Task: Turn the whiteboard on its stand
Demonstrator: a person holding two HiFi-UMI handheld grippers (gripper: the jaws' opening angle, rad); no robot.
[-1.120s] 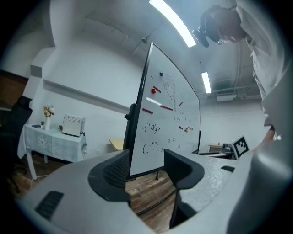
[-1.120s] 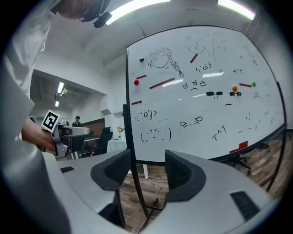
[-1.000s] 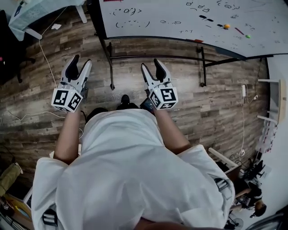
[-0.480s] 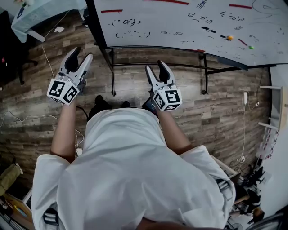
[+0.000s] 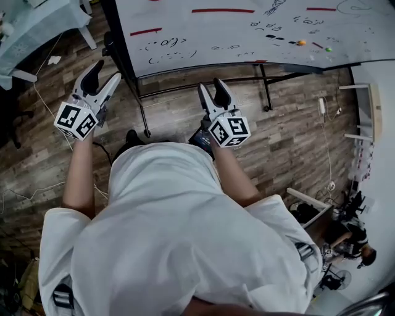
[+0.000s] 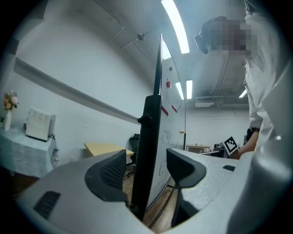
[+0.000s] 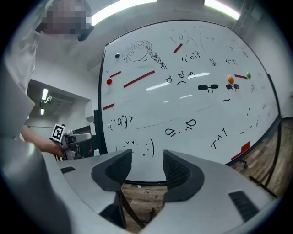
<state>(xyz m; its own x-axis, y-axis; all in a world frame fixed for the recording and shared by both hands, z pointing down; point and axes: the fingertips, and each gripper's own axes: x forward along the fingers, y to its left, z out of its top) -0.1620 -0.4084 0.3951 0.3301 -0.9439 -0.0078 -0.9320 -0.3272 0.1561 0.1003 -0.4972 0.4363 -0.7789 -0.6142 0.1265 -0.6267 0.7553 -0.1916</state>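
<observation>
Straight ahead, past both claws: a whiteboard (image 5: 247,31) on a black metal stand (image 5: 141,105), planted on the wood-plank floor (image 5: 290,123). Fills the top of the head view, with the lower edge slanting across it. White face in a thin dark frame, well scribbled. Shows long red strokes (image 5: 222,10) up high and small black doodles and faces lower down. Shows also a sketch of a braided head (image 7: 142,52), plain in the right gripper view. Carries round magnets too: an orange magnet (image 5: 301,42) and a green magnet (image 5: 328,49) toward the right side, a red magnet (image 7: 109,81) and a blue magnet (image 7: 117,55) near the left edge. Seen edge-on from the left gripper view: a narrow black side post (image 6: 149,151) rising upright, white face falling away to the right.

Left gripper (image 5: 103,75): released, jaws spread wide, held near the board's left edge. Lines that side post up in the gap between the pads, with neither pad seen pressing on it. Cannot tell whether the post sits inside the gap or just beyond.

Right gripper (image 5: 212,89): likewise unclenched, jaws closing a little, only air between them. Points at the lower part of the board's face, short of it.
</observation>
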